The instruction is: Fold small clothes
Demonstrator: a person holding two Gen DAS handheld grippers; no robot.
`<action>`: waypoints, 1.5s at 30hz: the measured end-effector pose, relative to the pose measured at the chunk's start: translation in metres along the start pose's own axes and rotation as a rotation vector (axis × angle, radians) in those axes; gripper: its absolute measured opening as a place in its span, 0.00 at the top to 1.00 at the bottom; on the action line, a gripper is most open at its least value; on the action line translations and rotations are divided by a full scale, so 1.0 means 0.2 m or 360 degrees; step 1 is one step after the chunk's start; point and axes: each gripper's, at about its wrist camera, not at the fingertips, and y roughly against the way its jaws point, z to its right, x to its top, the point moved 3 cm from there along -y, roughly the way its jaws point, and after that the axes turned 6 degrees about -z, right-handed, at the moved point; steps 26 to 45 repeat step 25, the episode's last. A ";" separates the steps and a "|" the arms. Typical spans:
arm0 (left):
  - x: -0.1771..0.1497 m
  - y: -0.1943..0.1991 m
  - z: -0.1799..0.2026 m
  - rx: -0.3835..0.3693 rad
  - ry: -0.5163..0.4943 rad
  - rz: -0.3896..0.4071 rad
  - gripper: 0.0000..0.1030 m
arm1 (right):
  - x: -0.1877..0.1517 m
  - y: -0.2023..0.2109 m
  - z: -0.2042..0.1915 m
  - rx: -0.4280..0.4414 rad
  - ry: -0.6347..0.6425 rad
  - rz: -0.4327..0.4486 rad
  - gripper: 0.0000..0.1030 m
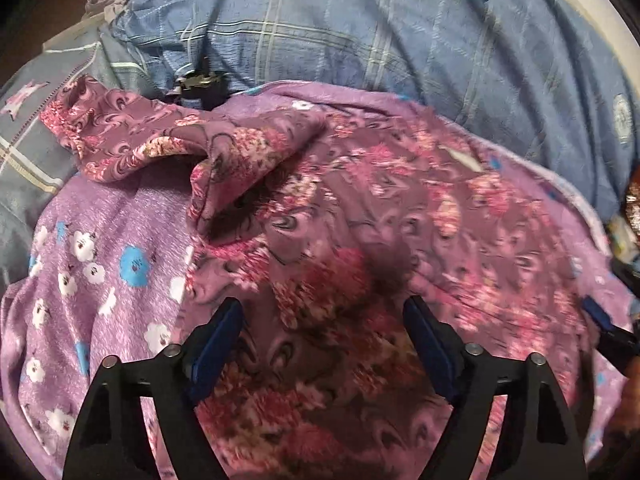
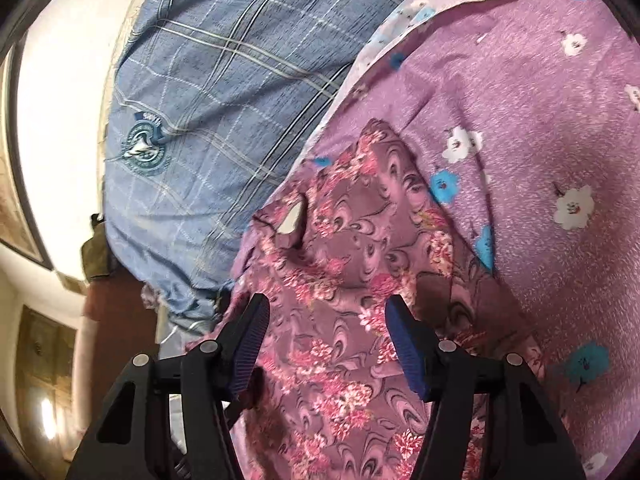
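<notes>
A small purple garment with a pink floral and swirl print (image 1: 360, 208) lies spread on a lilac flowered cloth (image 1: 100, 264). One sleeve (image 1: 132, 140) is flipped out to the left. My left gripper (image 1: 324, 312) is open just above the garment's near part, with nothing between its fingers. In the right wrist view the same garment (image 2: 344, 264) lies on the lilac cloth (image 2: 540, 128). A white label (image 2: 294, 216) shows at its neck. My right gripper (image 2: 326, 308) is open over the garment, holding nothing. Its blue tip (image 1: 600, 320) shows at the right edge of the left wrist view.
A blue checked quilt (image 1: 360, 32) covers the bed behind the cloth and shows in the right wrist view (image 2: 208, 80) with a round badge (image 2: 146, 148). A dark clip-like object (image 1: 200, 82) lies at the quilt's edge. A white wall (image 2: 60, 120) and floor lie left.
</notes>
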 end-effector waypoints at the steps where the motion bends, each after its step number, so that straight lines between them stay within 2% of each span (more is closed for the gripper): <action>1: 0.02 -0.02 -0.01 0.0039 0.0013 -0.0004 0.25 | 0.00 -0.01 0.01 0.0029 -0.0004 -0.0033 0.40; 3: 0.02 -0.06 -0.02 0.0087 0.0038 0.0002 0.26 | -0.03 -0.02 0.02 0.0113 -0.0035 -0.0118 0.40; 5: 0.04 -0.10 0.00 0.0154 0.0036 0.0023 0.33 | -0.07 -0.04 0.02 0.0179 -0.0055 -0.0200 0.39; 9: 0.05 -0.17 0.02 0.0279 0.0007 0.0074 0.34 | -0.15 -0.10 0.04 0.0127 -0.0070 -0.0343 0.38; 13: 0.00 -0.18 0.10 0.0324 -0.0017 0.0116 0.35 | -0.16 -0.11 0.11 0.0026 -0.0139 -0.0322 0.38; 18: 0.03 -0.22 0.14 0.0470 -0.0033 0.0199 0.34 | -0.14 -0.13 0.14 0.0039 -0.0176 -0.0248 0.40; 19: 0.04 -0.23 0.14 0.0502 -0.0031 0.0223 0.38 | -0.13 -0.13 0.14 0.0032 -0.0163 -0.0208 0.40; 21: 0.06 -0.24 0.15 0.0514 -0.0053 0.0241 0.48 | -0.12 -0.14 0.14 0.0013 -0.0156 -0.0136 0.51; 22: 0.06 -0.25 0.15 0.0495 -0.0069 0.0242 0.58 | -0.10 -0.14 0.15 -0.0019 -0.0147 -0.0079 0.56; 23: 0.07 -0.25 0.15 0.0476 -0.0081 0.0247 0.64 | -0.09 -0.14 0.16 -0.0060 -0.0136 -0.0041 0.70; 24: 0.08 -0.24 0.16 0.0466 -0.0093 0.0268 0.65 | -0.08 -0.13 0.17 -0.0102 -0.0128 -0.0021 0.90; 25: 0.07 -0.22 0.15 0.0465 -0.0104 0.0289 0.68 | -0.07 -0.13 0.19 -0.0160 -0.0117 0.0007 0.96; 45: 0.07 -0.22 0.15 0.0465 -0.0104 0.0289 0.68 | -0.07 -0.13 0.19 -0.0160 -0.0117 0.0007 0.96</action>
